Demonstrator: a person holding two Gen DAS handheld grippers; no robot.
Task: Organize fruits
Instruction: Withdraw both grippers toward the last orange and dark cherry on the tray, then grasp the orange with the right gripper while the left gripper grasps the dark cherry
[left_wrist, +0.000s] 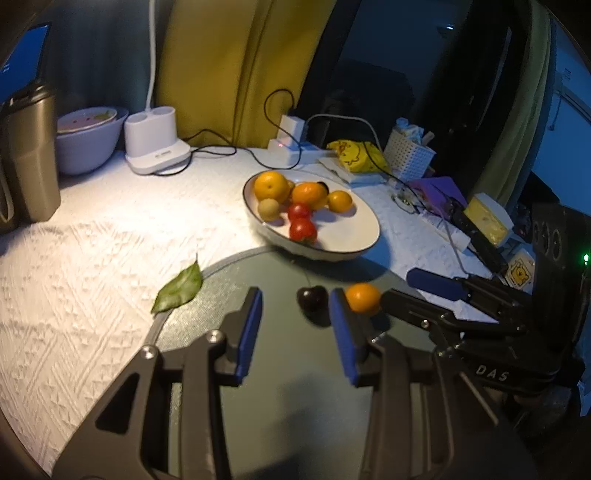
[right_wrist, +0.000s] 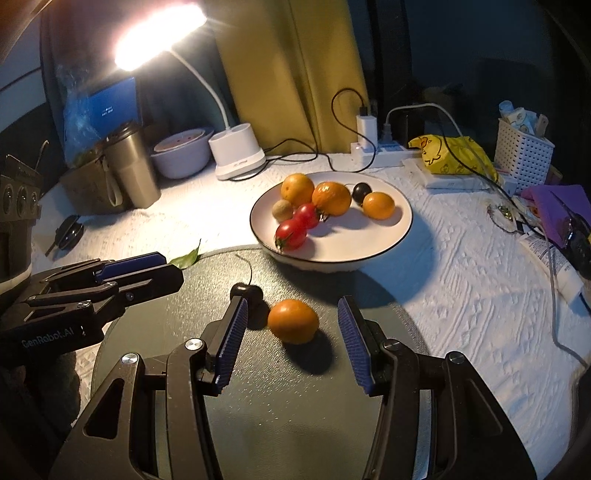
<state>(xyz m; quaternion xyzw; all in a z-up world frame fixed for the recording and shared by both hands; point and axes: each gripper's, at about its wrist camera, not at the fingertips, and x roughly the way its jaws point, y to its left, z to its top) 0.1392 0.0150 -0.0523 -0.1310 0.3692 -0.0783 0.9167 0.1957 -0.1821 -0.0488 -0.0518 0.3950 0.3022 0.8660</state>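
A white bowl (left_wrist: 365, 232) (right_wrist: 402, 225) holds several oranges, two red tomatoes, a small brown fruit and a dark cherry. On the dark round mat (left_wrist: 280, 398) (right_wrist: 295, 398) lie a dark cherry (left_wrist: 312, 299) (right_wrist: 251, 293) and a small orange (left_wrist: 364, 297) (right_wrist: 293, 320). My left gripper (left_wrist: 295, 314) is open, the cherry just ahead between its fingertips. My right gripper (right_wrist: 291, 328) is open around the small orange, not touching it. Each gripper shows in the other's view: the right (left_wrist: 436, 291) and the left (right_wrist: 144, 271).
A green leaf (left_wrist: 179, 288) (right_wrist: 186, 257) lies at the mat's left edge. A metal tumbler (right_wrist: 135, 166), lamp base (right_wrist: 238, 153), power strip with cables (right_wrist: 373, 147), yellow bag (right_wrist: 454, 155) and white basket (right_wrist: 522, 155) stand behind the bowl. Clutter lies at the right.
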